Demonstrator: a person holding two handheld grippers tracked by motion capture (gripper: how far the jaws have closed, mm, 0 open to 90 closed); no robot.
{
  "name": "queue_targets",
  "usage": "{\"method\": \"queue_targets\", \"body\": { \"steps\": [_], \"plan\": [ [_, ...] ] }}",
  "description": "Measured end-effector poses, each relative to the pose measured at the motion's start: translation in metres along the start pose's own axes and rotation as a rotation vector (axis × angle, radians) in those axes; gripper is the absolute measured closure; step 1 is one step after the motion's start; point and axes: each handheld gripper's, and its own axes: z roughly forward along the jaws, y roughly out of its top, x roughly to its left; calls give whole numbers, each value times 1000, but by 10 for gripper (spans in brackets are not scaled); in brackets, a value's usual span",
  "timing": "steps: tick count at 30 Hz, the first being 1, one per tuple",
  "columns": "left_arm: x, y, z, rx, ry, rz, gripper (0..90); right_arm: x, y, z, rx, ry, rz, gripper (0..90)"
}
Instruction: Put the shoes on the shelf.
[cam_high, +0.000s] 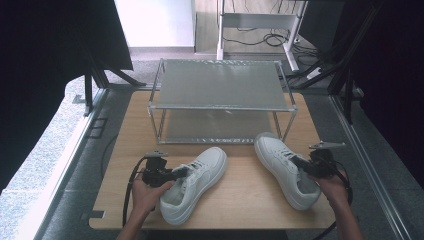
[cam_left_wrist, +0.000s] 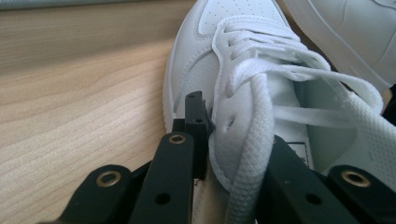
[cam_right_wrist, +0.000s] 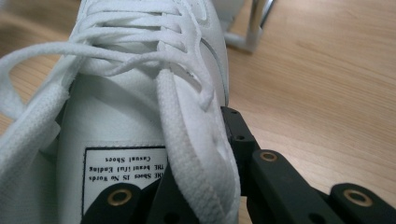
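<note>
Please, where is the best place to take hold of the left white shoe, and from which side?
Probably the collar wall by the laces, from the outer side. The left shoe lies flat with its opening up, and the left gripper pinches that thin wall, one jaw inside, one outside.

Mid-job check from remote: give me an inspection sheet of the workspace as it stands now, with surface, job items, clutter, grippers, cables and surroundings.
Surface: wooden table, bare wood between and around the shoes.
Job's things: left white shoe and right white shoe, both upright on the table, toes toward the metal two-tier rack; both rack shelves bare.
Clutter: nothing seen.
Grippers: left gripper shut on the left shoe's collar edge, one jaw inside and one outside; right gripper likewise shut on the right shoe's collar.
Cables: a black cable loops from the left gripper; more cables lie on the floor behind.
Surroundings: grey floor, white desk frame beyond the rack.
</note>
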Motion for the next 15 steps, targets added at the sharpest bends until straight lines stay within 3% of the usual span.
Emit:
{"method": "queue_targets", "body": {
  "steps": [8,15],
  "plan": [
    [-4,5,-19,-86,-51,-7,831,-3,-3,-15,-103,99,88,867],
    [-10,12,-31,-127,-82,12,832,-3,-3,-24,-145,144,112,867]
  ]
}}
